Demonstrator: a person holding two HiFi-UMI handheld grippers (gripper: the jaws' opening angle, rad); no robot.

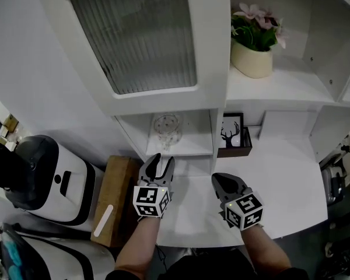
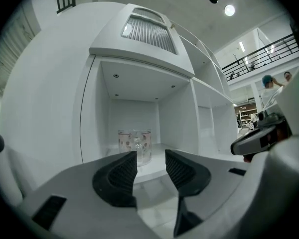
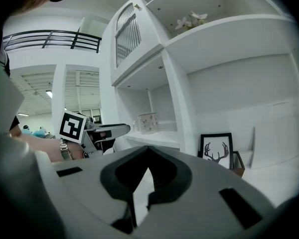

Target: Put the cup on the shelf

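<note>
A clear glass cup (image 1: 166,127) with small pink spots stands upright on the low white shelf (image 1: 186,147), inside its left cubby. The left gripper view shows the cup (image 2: 135,145) beyond the jaws, apart from them. My left gripper (image 1: 161,163) sits just in front of the shelf edge, open, with nothing between its fingers. My right gripper (image 1: 223,184) hovers over the white counter to the right, its jaws shut and empty. In the right gripper view the cup (image 3: 147,122) is visible far off, past the left gripper (image 3: 112,129).
A framed deer picture (image 1: 232,134) leans in the neighbouring cubby. A potted flower (image 1: 254,39) stands on the upper shelf. A ribbed-glass cabinet door (image 1: 137,37) hangs above. A wooden block (image 1: 114,200) and a white appliance (image 1: 52,179) sit at the left.
</note>
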